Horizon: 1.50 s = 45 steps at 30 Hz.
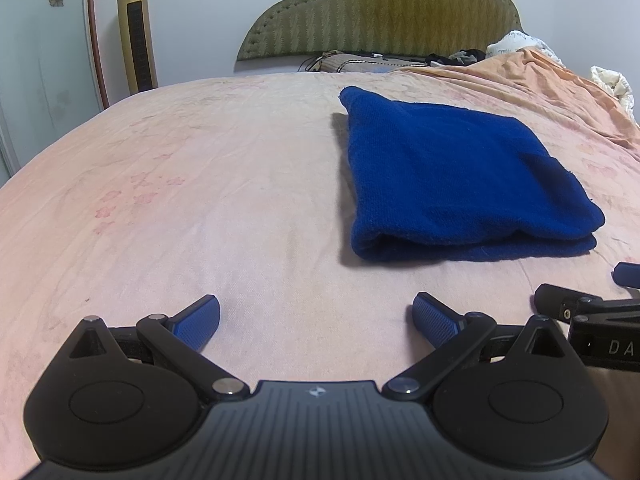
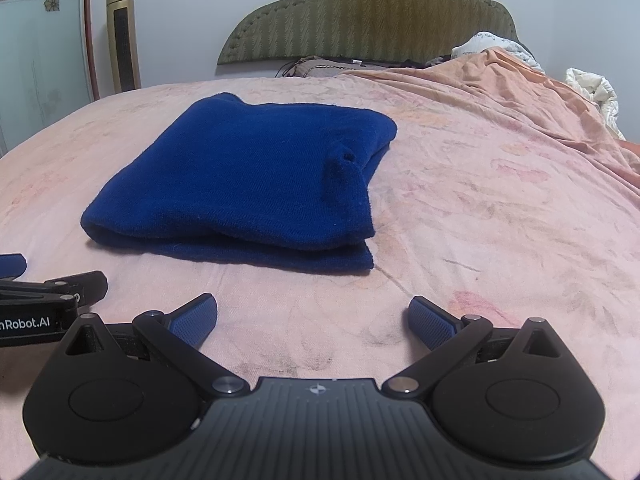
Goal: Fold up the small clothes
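Note:
A dark blue knit garment [image 1: 452, 176] lies folded in layers on the pink bed sheet [image 1: 200, 184]; it also shows in the right wrist view [image 2: 240, 184], with a small flap standing up near its right edge. My left gripper [image 1: 316, 322] is open and empty, low over the sheet, short of the garment and to its left. My right gripper [image 2: 314, 322] is open and empty, short of the garment's near edge. Each gripper shows at the side of the other's view: the right one [image 1: 580, 312] and the left one [image 2: 48, 292].
A green padded headboard [image 1: 380, 8] stands at the far end. A rumpled orange blanket [image 2: 520, 92] and white bedding [image 2: 588, 88] lie at the far right. A gold tower fan [image 1: 136, 32] stands by the wall at the left.

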Each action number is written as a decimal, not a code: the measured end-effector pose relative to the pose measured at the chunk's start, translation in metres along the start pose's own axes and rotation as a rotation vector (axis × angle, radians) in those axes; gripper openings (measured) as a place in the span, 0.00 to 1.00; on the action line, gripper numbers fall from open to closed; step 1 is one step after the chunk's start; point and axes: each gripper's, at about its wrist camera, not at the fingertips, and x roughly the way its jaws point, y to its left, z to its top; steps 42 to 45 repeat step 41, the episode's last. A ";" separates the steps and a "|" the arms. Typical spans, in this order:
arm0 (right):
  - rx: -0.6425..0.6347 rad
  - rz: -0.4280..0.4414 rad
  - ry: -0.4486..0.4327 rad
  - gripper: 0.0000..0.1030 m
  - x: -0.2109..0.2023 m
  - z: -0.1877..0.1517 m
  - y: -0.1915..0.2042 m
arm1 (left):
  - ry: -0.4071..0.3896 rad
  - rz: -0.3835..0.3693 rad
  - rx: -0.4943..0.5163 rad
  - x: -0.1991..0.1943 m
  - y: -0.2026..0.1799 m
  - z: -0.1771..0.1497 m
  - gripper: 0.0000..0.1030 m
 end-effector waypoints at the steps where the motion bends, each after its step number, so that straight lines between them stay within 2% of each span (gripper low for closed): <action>1: 0.003 -0.007 -0.004 1.00 -0.001 0.000 0.000 | 0.000 -0.003 -0.004 0.000 0.001 0.000 1.00; 45: 0.008 -0.011 -0.007 1.00 -0.002 0.000 0.000 | -0.003 -0.032 -0.008 -0.007 0.008 0.000 1.00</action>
